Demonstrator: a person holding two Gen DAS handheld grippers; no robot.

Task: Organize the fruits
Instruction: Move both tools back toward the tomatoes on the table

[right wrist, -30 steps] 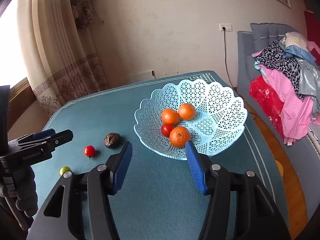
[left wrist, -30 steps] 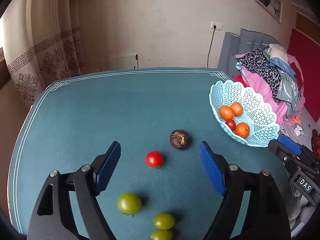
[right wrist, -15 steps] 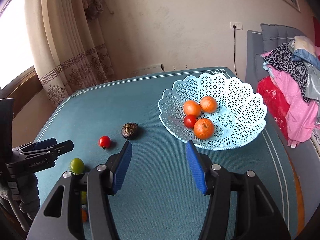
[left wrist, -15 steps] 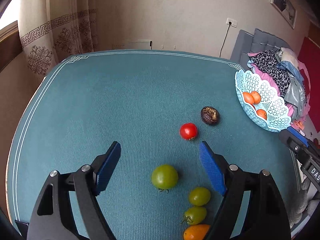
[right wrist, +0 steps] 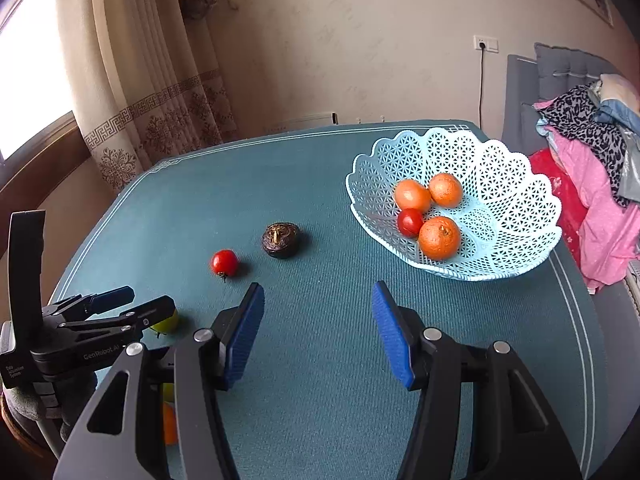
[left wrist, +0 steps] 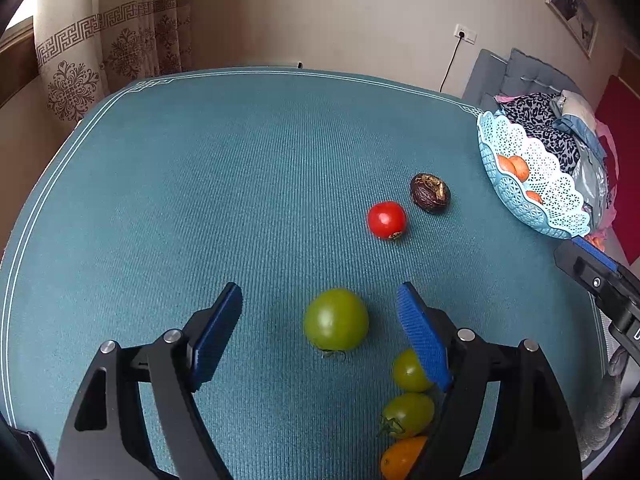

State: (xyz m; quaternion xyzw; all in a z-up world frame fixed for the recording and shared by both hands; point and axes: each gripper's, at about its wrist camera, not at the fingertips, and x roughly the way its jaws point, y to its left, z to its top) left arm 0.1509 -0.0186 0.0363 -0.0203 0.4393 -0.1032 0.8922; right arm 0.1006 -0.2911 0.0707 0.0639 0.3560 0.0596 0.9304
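My left gripper (left wrist: 320,312) is open, its blue pads on either side of a large green tomato (left wrist: 335,319) on the teal table (left wrist: 200,160). Two small green tomatoes (left wrist: 408,372) and an orange one (left wrist: 400,458) lie under its right finger. A red tomato (left wrist: 386,219) and a dark brown fruit (left wrist: 430,193) lie farther on. My right gripper (right wrist: 318,320) is open and empty above the table, short of the light-blue lattice basket (right wrist: 516,208), which holds three oranges (right wrist: 439,237) and a red tomato (right wrist: 409,222).
The basket (left wrist: 560,200) stands near the table's right edge. A pile of clothes (right wrist: 592,160) lies on a bed beyond it. A curtain (right wrist: 140,80) hangs behind the table's far left corner. The left gripper (right wrist: 132,306) shows in the right wrist view.
My left gripper has swung left and down, so the large green tomato now sits between its pads. My right gripper has pulled back and turned left, away from the basket.
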